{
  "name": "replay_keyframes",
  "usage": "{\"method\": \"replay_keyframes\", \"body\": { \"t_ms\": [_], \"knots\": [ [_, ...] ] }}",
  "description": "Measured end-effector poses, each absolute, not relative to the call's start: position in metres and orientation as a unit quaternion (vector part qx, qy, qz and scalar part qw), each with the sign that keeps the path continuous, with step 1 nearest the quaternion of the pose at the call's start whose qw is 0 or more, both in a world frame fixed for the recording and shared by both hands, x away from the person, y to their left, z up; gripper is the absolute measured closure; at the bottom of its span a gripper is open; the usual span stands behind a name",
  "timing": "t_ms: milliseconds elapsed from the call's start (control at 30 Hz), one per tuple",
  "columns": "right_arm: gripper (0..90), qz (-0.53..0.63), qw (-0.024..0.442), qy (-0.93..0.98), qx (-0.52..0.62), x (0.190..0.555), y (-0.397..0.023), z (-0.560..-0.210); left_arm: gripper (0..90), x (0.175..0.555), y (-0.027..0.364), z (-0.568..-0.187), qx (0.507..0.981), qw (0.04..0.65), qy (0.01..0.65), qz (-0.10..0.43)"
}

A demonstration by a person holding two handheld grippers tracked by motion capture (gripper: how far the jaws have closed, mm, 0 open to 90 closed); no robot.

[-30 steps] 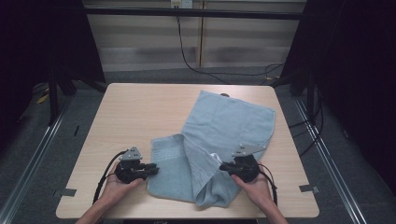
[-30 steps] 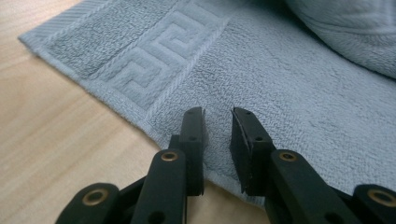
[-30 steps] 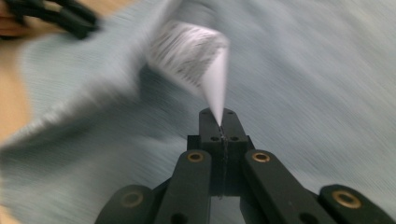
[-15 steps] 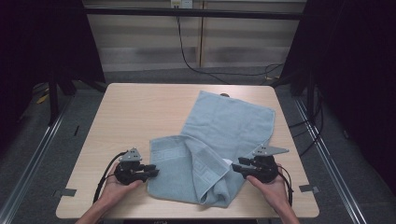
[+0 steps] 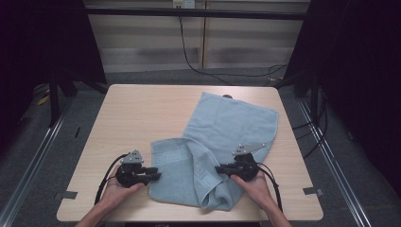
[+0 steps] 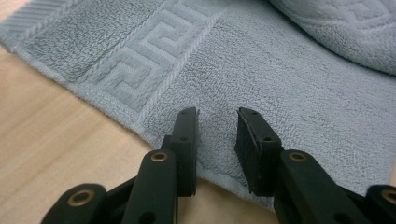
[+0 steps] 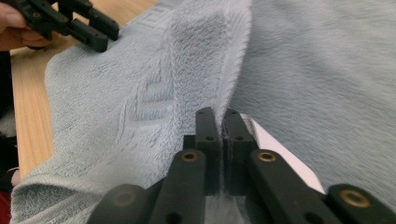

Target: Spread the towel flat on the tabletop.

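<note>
A light blue towel (image 5: 236, 127) with a woven key-pattern band lies rumpled on the wooden table (image 5: 142, 113), its near part bunched into a fold. My left gripper (image 5: 155, 174) rests at the towel's left edge. In the left gripper view its jaws (image 6: 217, 126) stand apart, having just been opening, with the towel's hem (image 6: 280, 70) lying under and between them, unpinched. My right gripper (image 5: 218, 169) sits on the near fold. Its jaws (image 7: 217, 121) have just closed and pinch a raised ridge of towel (image 7: 201, 56).
A white label (image 7: 275, 144) on the towel shows beside the right jaw. The left gripper (image 7: 93, 32) appears far off in the right gripper view. Bare tabletop lies left of and behind the towel. Cables (image 5: 189, 52) run over the floor beyond the table.
The right gripper, which had swung out to the towel's right side half a second ago, has come back left onto the near fold. The left gripper has kept its place.
</note>
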State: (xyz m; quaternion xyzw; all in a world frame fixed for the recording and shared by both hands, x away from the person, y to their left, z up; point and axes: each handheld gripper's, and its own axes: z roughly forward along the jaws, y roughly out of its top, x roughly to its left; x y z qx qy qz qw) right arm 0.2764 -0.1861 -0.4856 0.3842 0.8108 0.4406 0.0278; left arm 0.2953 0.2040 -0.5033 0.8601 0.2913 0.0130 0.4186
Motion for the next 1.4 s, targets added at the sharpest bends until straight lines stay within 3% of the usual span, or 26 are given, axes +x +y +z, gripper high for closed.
{"method": "replay_keyframes", "body": {
  "t_ms": [300,500,633,900,1000,1133,1200,1300,1400],
  "knots": [
    [88.2,0.407,0.086,0.792,0.447,0.268,-0.243,-0.486,69.8,0.272,0.198,-0.498,0.877,0.408,0.255,-0.007],
    [88.2,0.393,0.088,0.788,0.465,0.276,-0.254,-0.500,58.2,0.282,0.209,-0.479,0.835,0.479,0.272,0.015],
    [88.3,0.392,0.089,0.789,0.465,0.276,-0.252,-0.501,56.1,0.286,0.220,-0.466,0.810,0.511,0.286,0.021],
    [88.3,0.401,0.084,0.791,0.454,0.280,-0.246,-0.503,43.2,0.331,0.213,-0.473,0.799,0.501,0.329,0.047],
    [88.3,0.400,0.082,0.790,0.457,0.280,-0.246,-0.503,38.1,0.350,0.205,-0.484,0.811,0.471,0.343,0.058],
    [88.3,0.400,0.082,0.792,0.454,0.280,-0.245,-0.503,37.2,0.361,0.199,-0.499,0.808,0.473,0.349,0.042],
    [88.3,0.402,0.082,0.792,0.453,0.281,-0.245,-0.504,42.2,0.364,0.194,-0.504,0.820,0.455,0.345,0.039],
    [88.3,0.403,0.082,0.792,0.452,0.281,-0.243,-0.504,68.7,0.363,0.190,-0.508,0.825,0.452,0.337,0.030],
    [88.4,0.399,0.086,0.798,0.444,0.280,-0.239,-0.503,84.1,0.358,0.190,-0.507,0.834,0.446,0.325,0.022]
  ]
}}
